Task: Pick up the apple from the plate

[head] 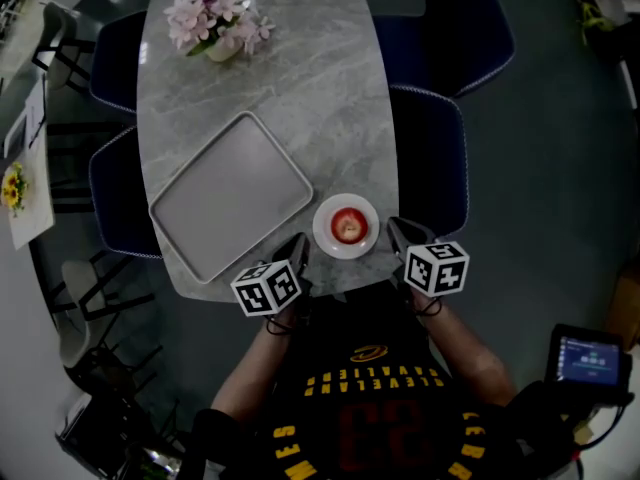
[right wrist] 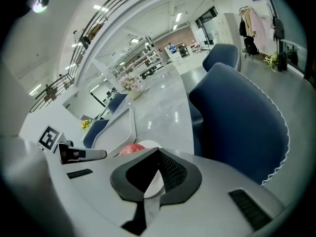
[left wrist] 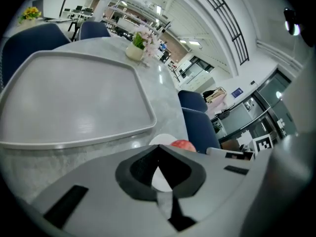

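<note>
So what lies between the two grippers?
The plate with the apple on it, between the left gripper and right gripper; the head view shows it.

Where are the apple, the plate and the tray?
apple (head: 347, 227), head view, its red top.
plate (head: 321, 231), head view, left part of its white rim.
tray (head: 230, 194), head view, its bare middle.
</note>
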